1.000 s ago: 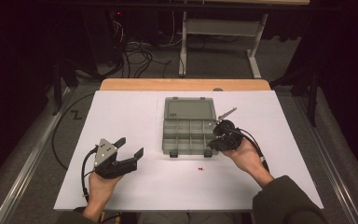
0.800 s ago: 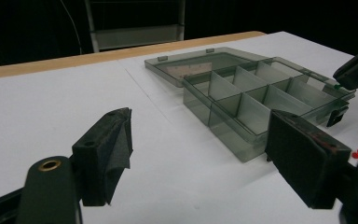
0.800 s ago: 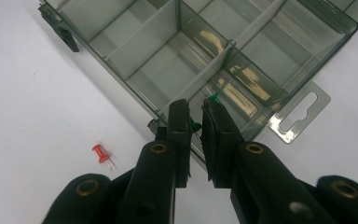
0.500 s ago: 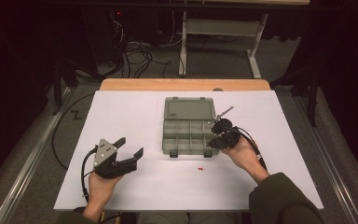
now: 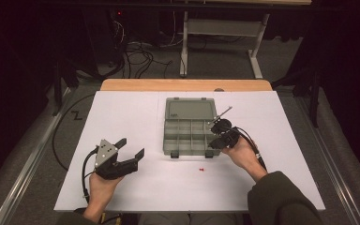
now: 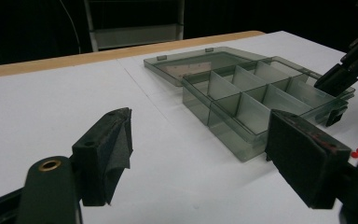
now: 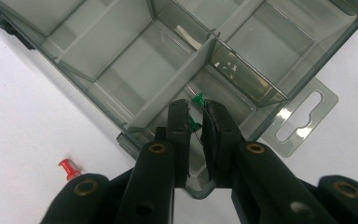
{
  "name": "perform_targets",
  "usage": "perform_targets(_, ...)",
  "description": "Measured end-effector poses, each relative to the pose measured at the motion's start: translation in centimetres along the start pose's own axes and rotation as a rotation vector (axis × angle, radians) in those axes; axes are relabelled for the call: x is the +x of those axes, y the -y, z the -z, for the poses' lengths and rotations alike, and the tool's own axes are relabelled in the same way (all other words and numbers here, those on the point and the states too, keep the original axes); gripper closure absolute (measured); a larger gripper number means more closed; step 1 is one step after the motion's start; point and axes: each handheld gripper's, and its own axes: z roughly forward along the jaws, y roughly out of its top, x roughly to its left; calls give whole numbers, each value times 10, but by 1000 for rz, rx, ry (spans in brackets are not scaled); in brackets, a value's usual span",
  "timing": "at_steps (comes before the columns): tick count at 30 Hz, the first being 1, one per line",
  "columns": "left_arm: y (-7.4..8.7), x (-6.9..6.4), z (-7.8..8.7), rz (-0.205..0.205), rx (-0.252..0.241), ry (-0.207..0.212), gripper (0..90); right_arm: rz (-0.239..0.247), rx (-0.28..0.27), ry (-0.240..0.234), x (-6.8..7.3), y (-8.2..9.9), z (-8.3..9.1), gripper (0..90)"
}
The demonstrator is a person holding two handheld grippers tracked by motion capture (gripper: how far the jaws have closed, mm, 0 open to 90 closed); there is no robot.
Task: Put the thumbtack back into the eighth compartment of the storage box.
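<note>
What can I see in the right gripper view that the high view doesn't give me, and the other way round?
Right gripper view: a green pin pinched between the right gripper fingers over a corner compartment, plus the box's hang tab. High view: the left gripper, open, on the white table apart from the box, and the person's forearms. Both: the open compartment box and the red pin lying beside it.

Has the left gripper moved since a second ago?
No. In the high view the left gripper sits at the same spot left of the compartment box, jaws open, with the same gap to the box's near-left corner.
</note>
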Motion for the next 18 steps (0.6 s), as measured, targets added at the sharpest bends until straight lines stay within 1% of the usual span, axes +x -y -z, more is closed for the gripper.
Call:
perform_targets(2, 0, 0, 0, 2, 0, 0, 235, -7, 0, -1, 0, 0, 0, 823)
perform_targets(5, 0, 0, -1, 4, 5, 2, 235, -1, -3, -6, -2, 0, 0, 797)
perform_targets(7, 0, 0, -1, 4, 7, 2, 234, -3, 0, -4, -2, 1, 1, 797)
perform_targets(11, 0, 1, -1, 4, 5, 2, 234, -3, -15, -9, -2, 3, 5, 796)
perform_targets(16, 0, 0, -2, 4, 8, 1, 234, 10, -45, -20, 2, 5, 13, 789)
perform_targets(17, 0, 0, -1, 3, 8, 0, 234, 6, -45, -21, 3, 6, 14, 787)
perform_targets(18, 0, 0, -1, 3, 8, 1, 234, 18, -47, -25, 3, 7, 15, 783)
